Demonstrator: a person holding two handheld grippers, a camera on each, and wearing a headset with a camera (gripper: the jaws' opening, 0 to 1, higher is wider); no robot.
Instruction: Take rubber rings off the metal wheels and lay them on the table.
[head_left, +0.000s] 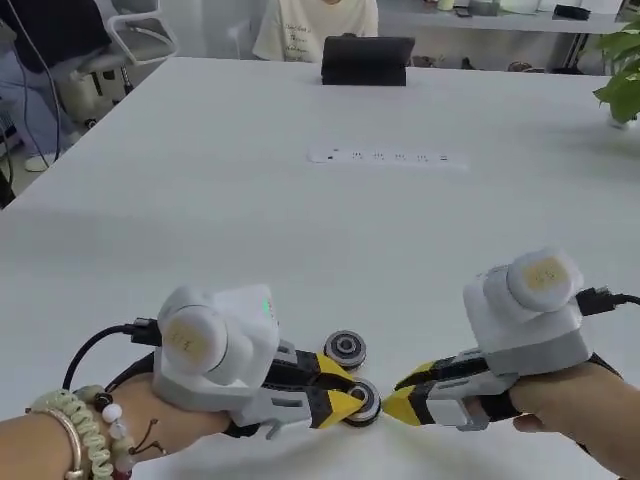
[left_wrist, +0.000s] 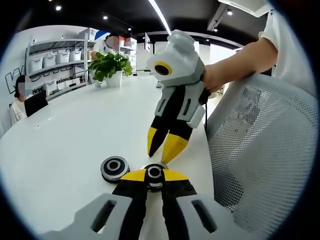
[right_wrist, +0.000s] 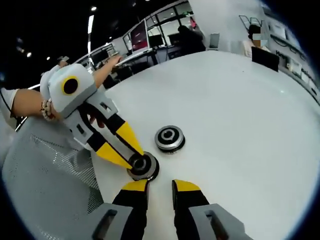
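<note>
Left gripper (head_left: 343, 402): jaws closed on the near wheel (head_left: 364, 399), which lies flat on the white table (head_left: 300, 220). Second wheel (head_left: 345, 349): just beyond it, not touching, dark ring on. Right gripper (head_left: 398, 405): jaws parted, holding nothing, tips just short of the near wheel.

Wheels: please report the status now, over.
Left tool shut on near wheel. Right tool open, empty, just short of it. Second wheel lies free beside. Nothing in the way.
</note>
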